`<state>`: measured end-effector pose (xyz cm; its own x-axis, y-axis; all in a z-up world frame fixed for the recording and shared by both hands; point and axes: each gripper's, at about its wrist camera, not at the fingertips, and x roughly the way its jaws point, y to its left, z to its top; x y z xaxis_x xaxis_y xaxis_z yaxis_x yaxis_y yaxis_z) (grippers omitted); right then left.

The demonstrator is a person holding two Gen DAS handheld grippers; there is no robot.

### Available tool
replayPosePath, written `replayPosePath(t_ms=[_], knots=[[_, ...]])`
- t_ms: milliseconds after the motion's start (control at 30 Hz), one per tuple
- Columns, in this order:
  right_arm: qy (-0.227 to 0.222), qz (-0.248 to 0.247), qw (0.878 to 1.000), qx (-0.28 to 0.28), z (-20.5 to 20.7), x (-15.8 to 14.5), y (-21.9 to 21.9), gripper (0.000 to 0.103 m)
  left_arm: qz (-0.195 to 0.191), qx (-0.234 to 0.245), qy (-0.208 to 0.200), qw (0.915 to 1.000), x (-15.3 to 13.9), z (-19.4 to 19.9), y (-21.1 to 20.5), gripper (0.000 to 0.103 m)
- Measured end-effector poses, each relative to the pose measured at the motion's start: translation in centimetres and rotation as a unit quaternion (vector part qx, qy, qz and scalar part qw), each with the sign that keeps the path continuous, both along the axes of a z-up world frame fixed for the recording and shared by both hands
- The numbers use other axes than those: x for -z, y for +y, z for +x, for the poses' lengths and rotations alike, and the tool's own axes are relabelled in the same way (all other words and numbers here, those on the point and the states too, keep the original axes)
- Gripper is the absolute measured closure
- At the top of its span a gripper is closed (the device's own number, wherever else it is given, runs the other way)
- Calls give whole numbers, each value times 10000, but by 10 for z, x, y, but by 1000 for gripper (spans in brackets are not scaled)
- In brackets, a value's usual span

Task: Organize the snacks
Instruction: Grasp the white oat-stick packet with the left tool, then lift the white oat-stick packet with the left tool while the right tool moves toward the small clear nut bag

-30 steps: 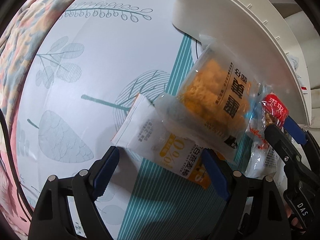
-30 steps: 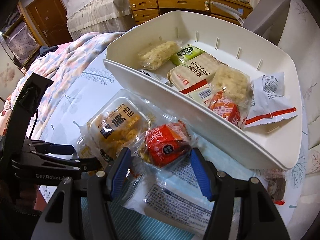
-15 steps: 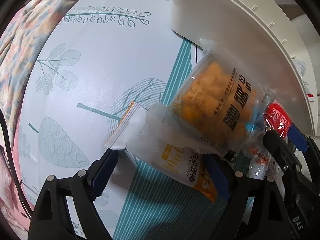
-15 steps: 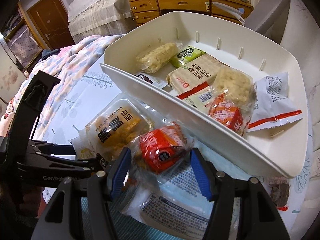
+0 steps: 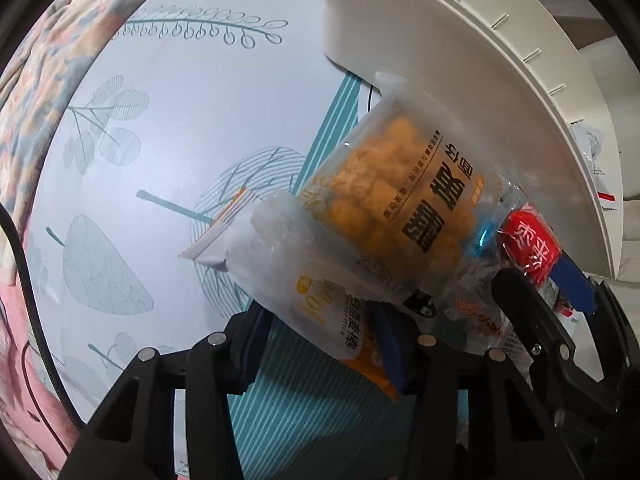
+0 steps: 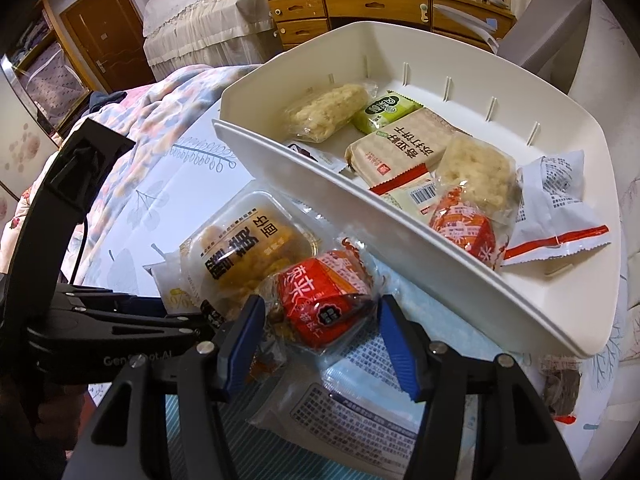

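My left gripper [image 5: 320, 344] is shut on a white and orange snack packet [image 5: 296, 276], which is tilted up off the cloth. A clear pack of golden puffs [image 5: 396, 200] lies over it, also seen in the right wrist view [image 6: 248, 256]. My right gripper [image 6: 320, 332] stands open around a red-wrapped snack [image 6: 324, 296], pads apart from it; this snack also shows in the left wrist view [image 5: 530, 248]. The white tray [image 6: 320, 184] behind holds several snacks.
A leaf-printed tablecloth [image 5: 180, 128] covers the table. A clear printed bag [image 6: 360, 416] lies under the right gripper. A floral quilt [image 6: 160, 92] hangs at the left edge. A wooden dresser [image 6: 360, 8] and a door stand in the background.
My left gripper has closed on the white and orange packet and tilted it up. The right gripper has moved in closer around the red snack, still open.
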<state>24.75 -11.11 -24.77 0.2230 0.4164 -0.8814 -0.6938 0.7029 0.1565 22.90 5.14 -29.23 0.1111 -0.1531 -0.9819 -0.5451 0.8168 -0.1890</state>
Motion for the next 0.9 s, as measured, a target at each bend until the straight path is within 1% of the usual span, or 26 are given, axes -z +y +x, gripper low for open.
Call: replayPosePath(t_ms=[133, 200, 400, 500, 567, 700, 900], knots=[[67, 9, 10000, 39, -3, -1, -2, 44, -219, -118, -2, 9997, 2, -9, 2, 66], [109, 12, 9999, 38, -4, -1, -2, 44, -326, -204, 26, 9993, 2, -13, 5, 69], [190, 6, 9998, -20, -11, -4, -1, 45, -351, -231, 39, 9991, -6, -23, 8, 77], [207, -17, 9998, -26, -15, -6, 0, 45, -392, -243, 120, 9989, -3, -31, 9, 81], [228, -2, 9997, -39, -19, -9, 1, 45, -443, -267, 169, 9985, -4, -36, 10, 86], [277, 71, 9996, -66, -26, -14, 1, 45, -387, -199, 259, 9987, -5, -52, 19, 87], [275, 277, 9992, -95, -35, -30, 3, 45, -407, -68, 267, 9988, -17, -73, 23, 87]])
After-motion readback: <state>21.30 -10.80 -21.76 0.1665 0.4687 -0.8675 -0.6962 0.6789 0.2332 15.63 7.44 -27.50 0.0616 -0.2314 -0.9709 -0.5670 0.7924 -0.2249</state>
